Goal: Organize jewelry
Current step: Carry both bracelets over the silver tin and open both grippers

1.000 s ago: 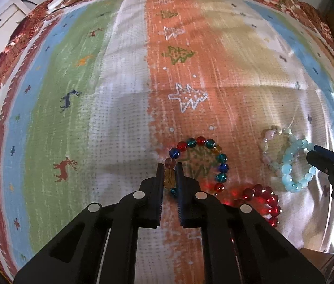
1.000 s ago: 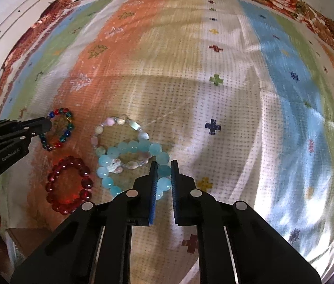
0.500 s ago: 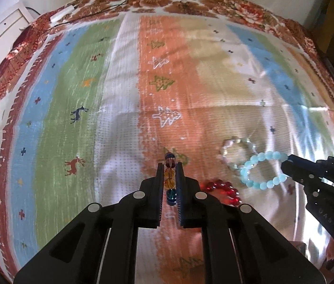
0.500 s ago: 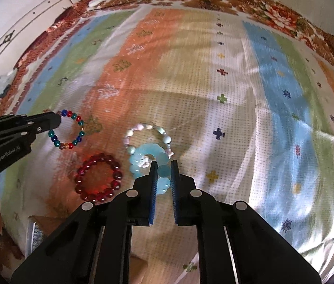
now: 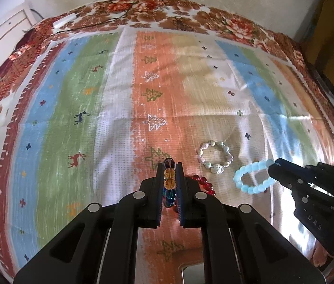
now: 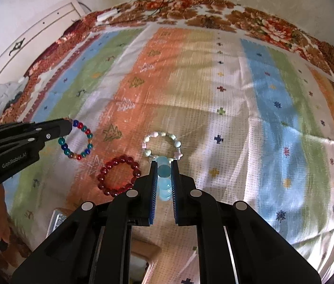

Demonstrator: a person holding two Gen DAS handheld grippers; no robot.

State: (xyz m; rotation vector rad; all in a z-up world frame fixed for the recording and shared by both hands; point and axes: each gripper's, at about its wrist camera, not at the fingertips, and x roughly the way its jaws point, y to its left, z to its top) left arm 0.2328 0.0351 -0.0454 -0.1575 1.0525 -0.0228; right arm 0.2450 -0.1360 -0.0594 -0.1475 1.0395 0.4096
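In the left wrist view, the left gripper covers most of the multicolored bead bracelet, of which only an edge-on column of beads shows between the fingers, and it also hides the near half of the red bead bracelet. In the right wrist view, the right gripper conceals all but a few beads of the pale blue bracelet. A shiny object at the cloth's near edge is partly hidden and cannot be identified.
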